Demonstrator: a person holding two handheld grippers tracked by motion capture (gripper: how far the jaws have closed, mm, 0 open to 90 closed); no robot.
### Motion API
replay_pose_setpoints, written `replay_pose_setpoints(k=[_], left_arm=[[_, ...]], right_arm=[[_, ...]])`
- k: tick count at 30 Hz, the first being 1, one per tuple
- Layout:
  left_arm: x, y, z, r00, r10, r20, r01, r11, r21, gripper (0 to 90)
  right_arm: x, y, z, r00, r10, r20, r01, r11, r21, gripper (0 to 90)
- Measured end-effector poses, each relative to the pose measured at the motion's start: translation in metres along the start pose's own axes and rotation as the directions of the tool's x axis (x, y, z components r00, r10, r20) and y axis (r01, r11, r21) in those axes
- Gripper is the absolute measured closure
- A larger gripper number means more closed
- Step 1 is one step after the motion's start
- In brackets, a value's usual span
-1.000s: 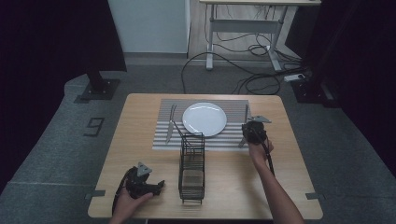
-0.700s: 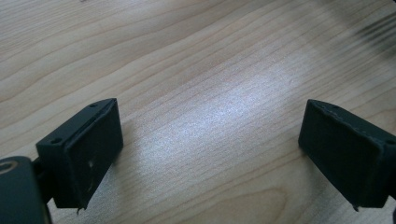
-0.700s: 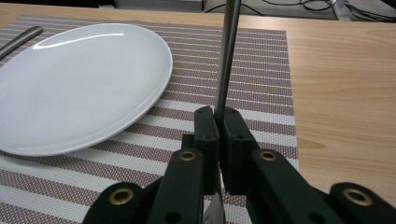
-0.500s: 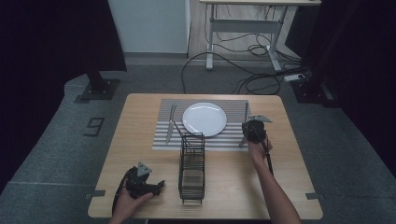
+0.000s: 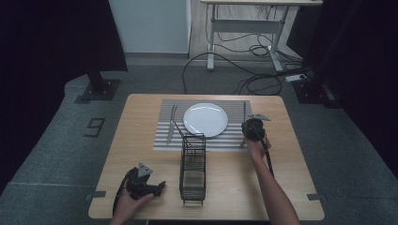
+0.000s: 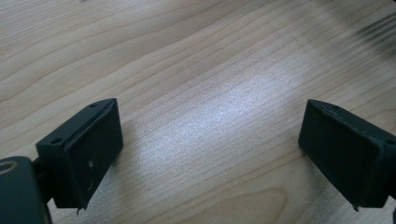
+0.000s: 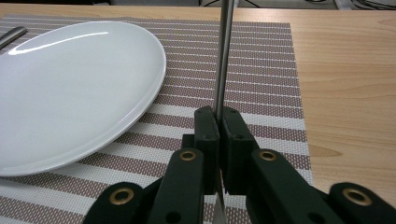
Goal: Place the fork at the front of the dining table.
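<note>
1. One slim metal utensil (image 7: pixel 223 56), probably a knife, lies on the striped placemat (image 7: pixel 261 79) just right of the plate; which end is which I cannot tell.
2. The right gripper (image 7: pixel 218 122) has its jaws clamped tight on that utensil's shaft, low over the mat.
3. One white plate (image 5: pixel 205 119) sits in the middle of the mat, bare.
4. Two more pieces of cutlery (image 5: pixel 172 124) lie on the mat's left side, close together.
5. One black wire rack (image 5: pixel 193 168) stands on the table in front of the mat, between the two hands.
6. The left gripper (image 6: pixel 210 140) rests on the wood at the near left, jaws spread wide with nothing between them.
7. The single wooden table (image 5: pixel 141 117) stands on grey carpet; a white desk frame (image 5: pixel 244 33) with loose cables (image 5: pixel 248 70) under it is behind, with dark curtains at both sides.
</note>
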State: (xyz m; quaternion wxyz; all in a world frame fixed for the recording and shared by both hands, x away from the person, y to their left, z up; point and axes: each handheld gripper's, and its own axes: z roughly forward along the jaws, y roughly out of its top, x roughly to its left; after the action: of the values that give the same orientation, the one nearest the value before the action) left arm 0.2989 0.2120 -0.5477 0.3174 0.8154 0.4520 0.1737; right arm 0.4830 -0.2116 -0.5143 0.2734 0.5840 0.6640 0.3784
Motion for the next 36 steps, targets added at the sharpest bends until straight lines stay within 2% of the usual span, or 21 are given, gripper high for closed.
replay_pose_setpoints(k=[12,18,30,36], left_arm=[[0.000,0.000,0.000,1.0000,0.000,0.000,0.000,1.0000,0.000,6.3],[0.000,0.000,0.000,1.0000,0.000,0.000,0.000,1.0000,0.000,6.3],[0.000,0.000,0.000,1.0000,0.000,0.000,0.000,1.0000,0.000,6.3],[0.000,0.000,0.000,1.0000,0.001,0.000,-0.001,1.0000,0.000,6.2]], right_arm=[[-0.006,-0.005,0.015,0.9978,0.066,0.005,-0.066,0.998,0.015,86.4],[-0.006,-0.005,0.019,0.9978,0.066,0.011,-0.066,0.998,0.025,86.4],[-0.005,-0.006,0.031,0.9967,0.079,0.018,-0.080,0.993,0.084,86.3],[-0.002,-0.006,0.035,0.9983,0.051,0.027,-0.054,0.994,0.100,86.3]])
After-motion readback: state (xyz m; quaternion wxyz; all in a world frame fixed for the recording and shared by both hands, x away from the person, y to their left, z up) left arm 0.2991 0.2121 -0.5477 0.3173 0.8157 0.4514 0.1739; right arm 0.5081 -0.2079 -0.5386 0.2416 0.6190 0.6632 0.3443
